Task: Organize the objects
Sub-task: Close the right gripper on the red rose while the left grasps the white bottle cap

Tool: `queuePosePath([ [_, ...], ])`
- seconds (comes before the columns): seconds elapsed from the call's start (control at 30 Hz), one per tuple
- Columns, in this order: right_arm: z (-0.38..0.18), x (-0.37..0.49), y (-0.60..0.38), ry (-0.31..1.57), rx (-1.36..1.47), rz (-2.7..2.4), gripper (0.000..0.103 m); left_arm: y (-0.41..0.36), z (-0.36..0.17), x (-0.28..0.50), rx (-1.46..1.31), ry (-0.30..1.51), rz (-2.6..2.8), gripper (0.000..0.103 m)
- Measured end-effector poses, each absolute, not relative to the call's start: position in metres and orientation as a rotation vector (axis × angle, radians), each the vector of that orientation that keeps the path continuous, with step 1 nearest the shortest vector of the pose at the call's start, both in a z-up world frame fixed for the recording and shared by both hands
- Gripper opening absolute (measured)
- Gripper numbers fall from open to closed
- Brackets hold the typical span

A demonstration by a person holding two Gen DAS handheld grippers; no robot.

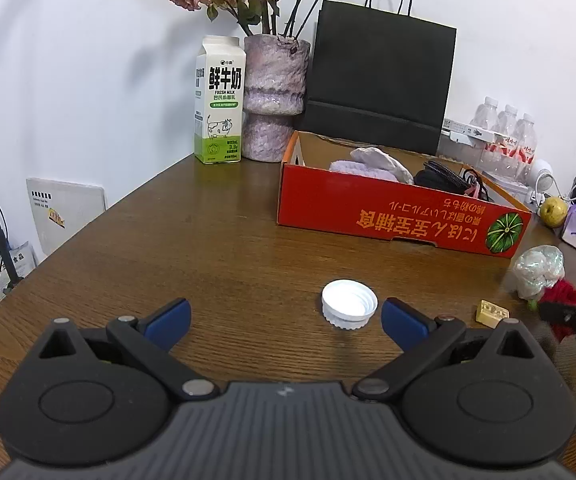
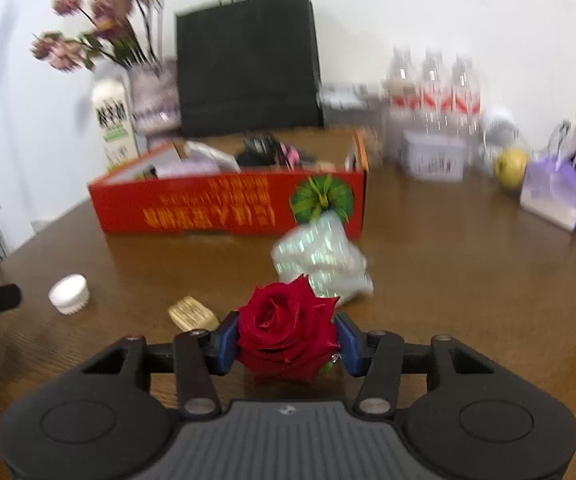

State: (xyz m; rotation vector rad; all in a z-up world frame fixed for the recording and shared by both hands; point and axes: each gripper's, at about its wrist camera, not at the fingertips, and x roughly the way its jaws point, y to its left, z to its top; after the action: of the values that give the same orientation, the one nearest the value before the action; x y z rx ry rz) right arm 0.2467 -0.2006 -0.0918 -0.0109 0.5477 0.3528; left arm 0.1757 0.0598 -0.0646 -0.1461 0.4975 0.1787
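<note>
A: Where's the red rose (image 2: 288, 332)?

B: Your right gripper (image 2: 288, 346) squeezes it between both pads, bloom facing up, above the table's (image 2: 468, 280) near edge.

A: Left gripper (image 1: 285, 322)?

B: Jaws wide apart, empty, white cap (image 1: 349, 304) just ahead.

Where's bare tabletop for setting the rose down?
Widest bare wood lies left of the red box, in front of the milk carton. The right claw area is crowded: white cap, small tan block, shiny wrapper.
</note>
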Motion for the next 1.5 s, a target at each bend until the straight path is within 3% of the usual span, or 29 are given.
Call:
queuePosePath([
  [0.47, -0.080, 0.193, -0.204, 0.399, -0.085, 0.362, 0.047, 0.060, -0.065, 0.175, -0.152, 0.502, 0.183, 0.103],
  [1.27, -0.079, 0.196, -0.208, 0.402, -0.060, 0.314, 0.047, 0.038, -0.082, 0.252, -0.071, 0.661, 0.113, 0.103],
  [1.33, -0.079, 0.197, -0.208, 0.406, -0.059, 0.309, 0.047, 0.039, -0.084, 0.258, -0.084, 0.671, 0.124, 0.095],
  [1.37, -0.079, 0.198, -0.208, 0.410, -0.058, 0.308, 0.047, 0.039, -0.083, 0.258, -0.081, 0.663, 0.130, 0.085],
  [1.4, -0.079, 0.199, -0.208, 0.414, -0.058, 0.306, 0.047, 0.040, -0.082, 0.258, -0.086, 0.654, 0.127, 0.070],
  [1.43, -0.080, 0.200, -0.208, 0.415, -0.057, 0.305, 0.047, 0.040, -0.082, 0.256, -0.091, 0.645, 0.121, 0.062],
  [1.47, -0.080, 0.201, -0.208, 0.418, -0.056, 0.304, 0.047, 0.042, -0.080, 0.254, -0.103, 0.639, 0.112, 0.040],
  [1.5, -0.080, 0.200, -0.208, 0.420, -0.055, 0.303, 0.047, 0.043, -0.079, 0.252, -0.122, 0.632, 0.104, 0.041],
])
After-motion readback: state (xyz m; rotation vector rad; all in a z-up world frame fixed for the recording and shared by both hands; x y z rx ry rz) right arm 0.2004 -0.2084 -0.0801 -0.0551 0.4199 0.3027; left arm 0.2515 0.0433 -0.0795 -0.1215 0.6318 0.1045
